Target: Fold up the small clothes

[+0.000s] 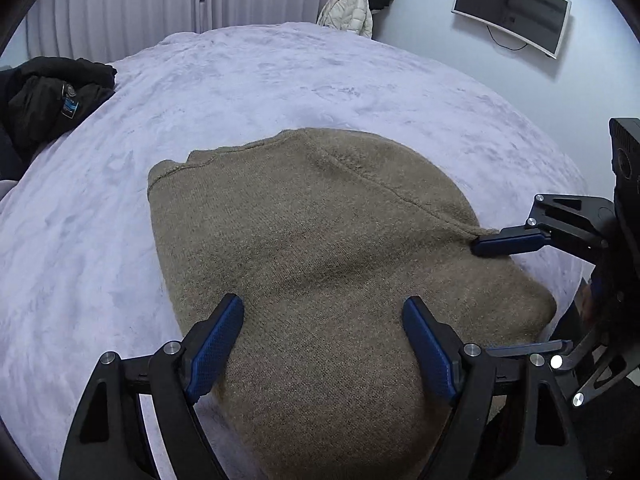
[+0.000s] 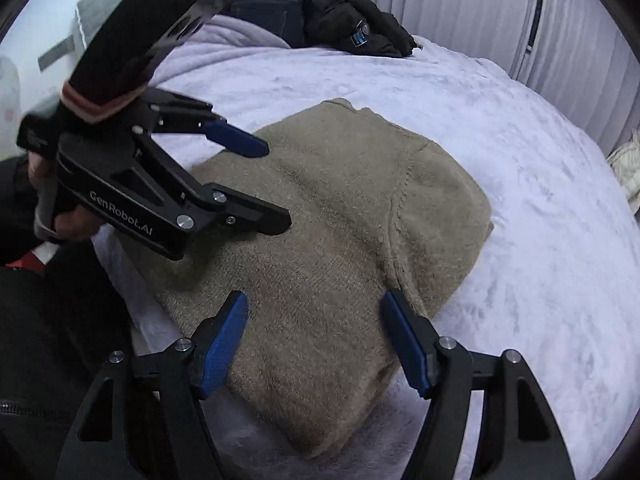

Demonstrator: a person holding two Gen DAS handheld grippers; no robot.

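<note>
A tan knitted sweater (image 1: 320,248) lies folded into a compact shape on a lilac bed blanket (image 1: 280,88); it also shows in the right wrist view (image 2: 340,220). My left gripper (image 1: 323,312) is open, its blue fingers just above the sweater's near part; in the right wrist view it (image 2: 276,184) hovers over the sweater's left side. My right gripper (image 2: 316,308) is open over the sweater's near edge. In the left wrist view the right gripper (image 1: 516,292) stands at the sweater's right edge, one blue finger (image 1: 508,242) touching the knit.
Dark clothes (image 1: 52,100) lie piled at the bed's far left, also in the right wrist view (image 2: 352,20) beside folded jeans (image 2: 268,4). A wall screen (image 1: 512,10), hanging jackets (image 1: 352,4) and curtains (image 1: 120,4) stand behind the bed.
</note>
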